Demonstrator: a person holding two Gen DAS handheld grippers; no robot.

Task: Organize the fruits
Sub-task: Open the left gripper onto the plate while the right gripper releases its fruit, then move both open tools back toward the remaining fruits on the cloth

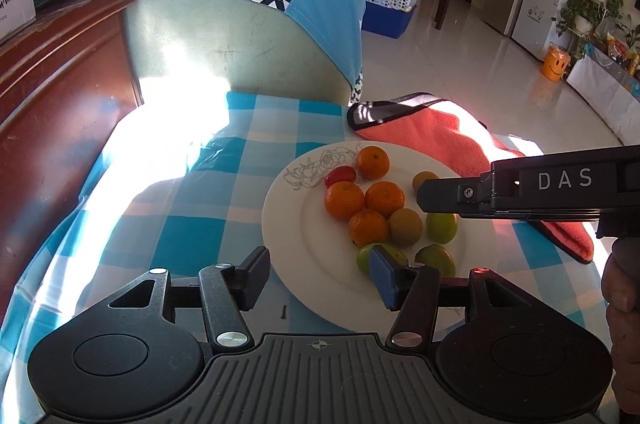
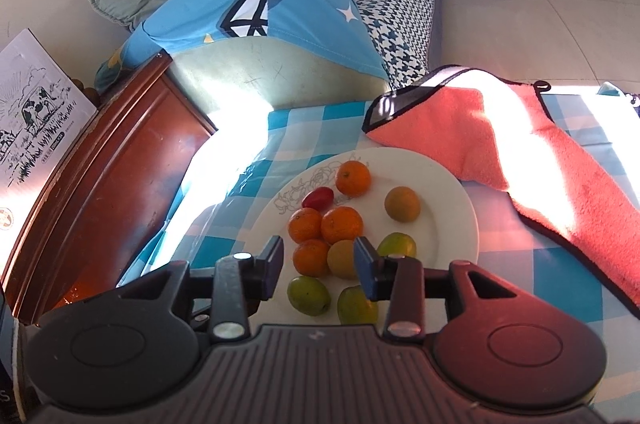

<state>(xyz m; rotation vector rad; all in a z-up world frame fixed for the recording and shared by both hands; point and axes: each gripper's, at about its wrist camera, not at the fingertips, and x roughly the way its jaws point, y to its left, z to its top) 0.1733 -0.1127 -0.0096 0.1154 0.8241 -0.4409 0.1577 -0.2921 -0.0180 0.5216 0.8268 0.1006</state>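
Both the left gripper (image 1: 320,276) and right gripper (image 2: 318,266) hung apart and empty above the plate (image 1: 296,224) of fruit (image 1: 384,198)

A white plate (image 1: 296,224) on a blue checked cloth (image 1: 192,208) holds four oranges (image 1: 344,200), a red tomato (image 1: 340,175) and several green fruits (image 1: 441,227). The left gripper (image 1: 320,274) hangs open over the plate's near rim, nothing between its pads. The right gripper (image 1: 520,186) reaches in from the right above the fruit, over a pink towel (image 1: 432,132).
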